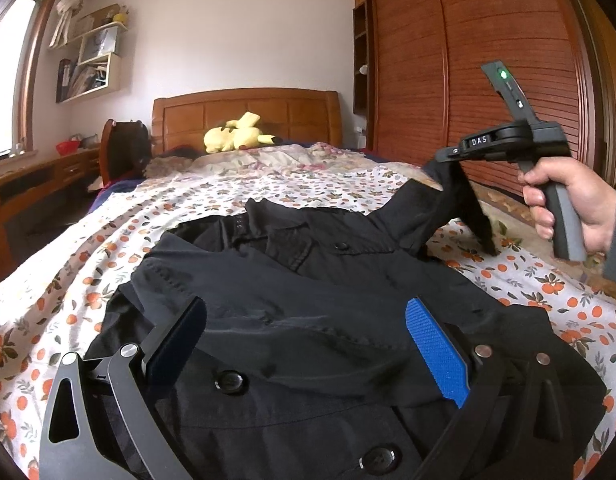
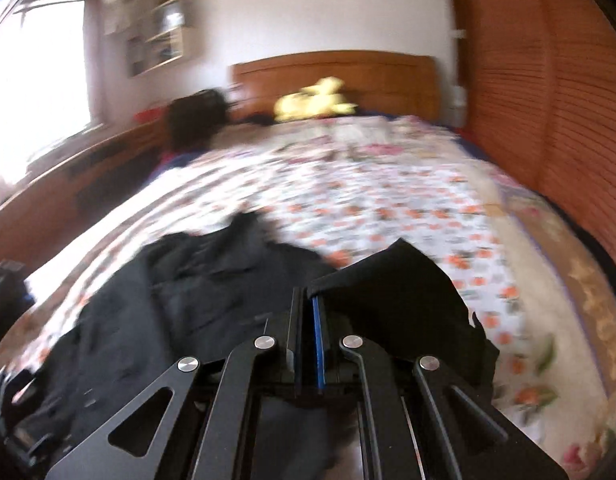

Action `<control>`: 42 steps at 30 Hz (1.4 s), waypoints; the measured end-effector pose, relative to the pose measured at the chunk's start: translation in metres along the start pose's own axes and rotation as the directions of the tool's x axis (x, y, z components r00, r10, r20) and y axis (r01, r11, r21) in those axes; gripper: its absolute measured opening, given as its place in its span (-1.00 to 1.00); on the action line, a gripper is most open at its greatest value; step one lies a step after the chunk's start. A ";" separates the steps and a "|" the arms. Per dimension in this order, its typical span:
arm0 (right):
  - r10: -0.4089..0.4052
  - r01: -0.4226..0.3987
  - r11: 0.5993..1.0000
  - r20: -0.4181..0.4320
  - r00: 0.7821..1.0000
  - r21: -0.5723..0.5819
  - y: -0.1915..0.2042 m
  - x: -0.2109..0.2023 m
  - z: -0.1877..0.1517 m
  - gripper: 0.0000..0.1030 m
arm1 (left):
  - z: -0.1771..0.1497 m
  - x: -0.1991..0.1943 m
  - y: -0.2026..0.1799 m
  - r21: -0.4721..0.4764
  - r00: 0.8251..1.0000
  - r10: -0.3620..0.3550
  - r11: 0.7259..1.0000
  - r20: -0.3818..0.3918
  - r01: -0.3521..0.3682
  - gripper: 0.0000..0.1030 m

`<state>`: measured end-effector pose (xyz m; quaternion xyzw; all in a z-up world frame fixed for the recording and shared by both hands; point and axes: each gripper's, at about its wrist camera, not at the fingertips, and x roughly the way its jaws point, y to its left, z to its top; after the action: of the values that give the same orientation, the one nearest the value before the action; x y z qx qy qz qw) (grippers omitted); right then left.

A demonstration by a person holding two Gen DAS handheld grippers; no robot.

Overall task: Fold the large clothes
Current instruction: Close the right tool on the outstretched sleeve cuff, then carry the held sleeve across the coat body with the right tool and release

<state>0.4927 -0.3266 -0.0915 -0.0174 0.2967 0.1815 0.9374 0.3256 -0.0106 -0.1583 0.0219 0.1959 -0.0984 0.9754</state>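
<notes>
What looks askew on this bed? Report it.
The black jacket lies rumpled, not flat, on the floral bedsheet. Its sleeve is lifted off the bed, pinched in the shut right tool. The left tool hovers open above the jacket. Nothing looks damaged.

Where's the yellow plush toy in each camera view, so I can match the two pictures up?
Left wrist view: the yellow plush toy lies left of centre in the upper half, against the wooden headboard.
Right wrist view: the plush toy is blurred, just right of centre near the top, again at the headboard.
Shared landmark: the headboard.
</notes>
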 end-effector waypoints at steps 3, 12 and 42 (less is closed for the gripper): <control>0.035 -0.038 0.998 -0.064 0.997 -0.049 0.034 0.003 -0.014 -0.92 | 0.001 -0.006 0.006 -0.003 1.000 0.002 1.000 0.002 -0.002 0.95; 0.029 -0.047 0.997 -0.252 0.967 -0.063 0.064 0.017 -0.070 -0.88 | 0.002 -0.020 0.018 -0.008 1.000 -0.002 1.000 -0.012 0.002 0.95; -0.307 0.366 0.913 -0.289 0.907 0.179 -0.067 0.021 -0.084 0.35 | 0.006 -0.056 0.052 -0.061 1.000 -0.004 0.998 0.017 0.005 0.95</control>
<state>0.4857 -0.3937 -0.1778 0.0163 0.4261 -0.0230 0.9042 0.2882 0.0504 -0.1310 -0.0091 0.1908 -0.0949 0.9770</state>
